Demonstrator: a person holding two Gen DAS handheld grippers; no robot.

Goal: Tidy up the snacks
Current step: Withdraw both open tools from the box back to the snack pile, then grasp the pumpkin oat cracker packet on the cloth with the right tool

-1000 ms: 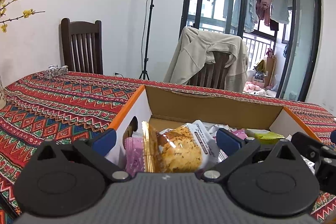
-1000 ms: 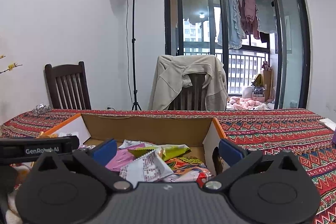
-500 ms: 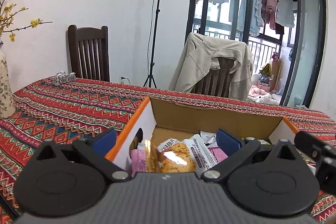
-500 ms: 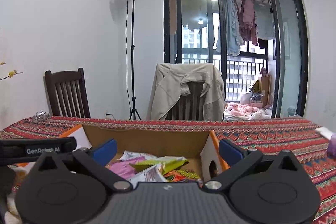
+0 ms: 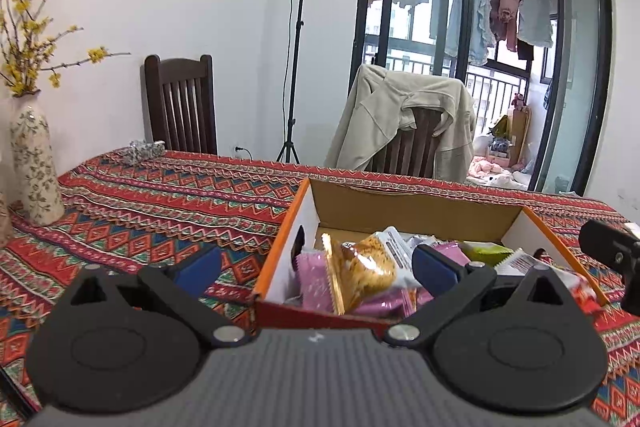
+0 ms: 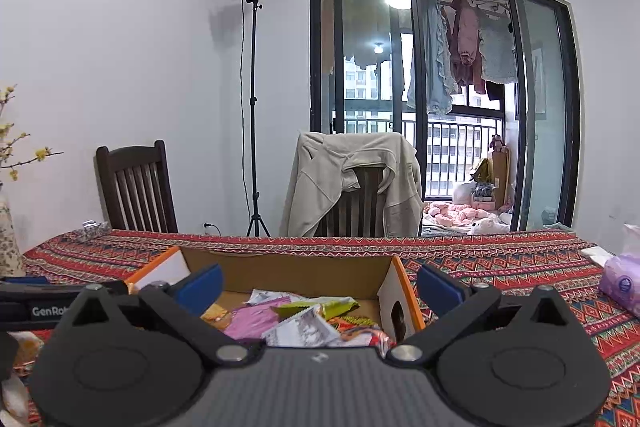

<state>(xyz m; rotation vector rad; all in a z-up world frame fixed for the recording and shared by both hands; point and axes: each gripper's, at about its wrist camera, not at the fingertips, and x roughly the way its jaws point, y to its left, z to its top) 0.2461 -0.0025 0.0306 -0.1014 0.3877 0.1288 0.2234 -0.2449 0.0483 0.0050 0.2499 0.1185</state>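
An open cardboard box [image 5: 400, 203] with an orange rim sits on the patterned tablecloth; it also shows in the right wrist view [image 6: 296, 273]. It holds several snack packets: a clear packet of golden crackers [image 5: 366, 273], pink packets [image 5: 314, 281], a green packet [image 6: 320, 307] and a white packet [image 6: 302, 329]. My left gripper [image 5: 316, 265] is open and empty, just in front of the box's left near corner. My right gripper [image 6: 320, 287] is open and empty, in front of the box's right half.
A floral vase [image 5: 34, 163] with yellow blossoms stands at the table's left edge. A purple tissue pack [image 6: 622, 285] lies at the right. Two dark chairs, one draped with a beige jacket [image 5: 400, 119], stand behind the table, with a light stand [image 6: 254, 99] near the wall.
Both grippers have pulled back and up from the box, so it looks smaller and farther. The vase has come into the left view. Both grippers stay open and empty.
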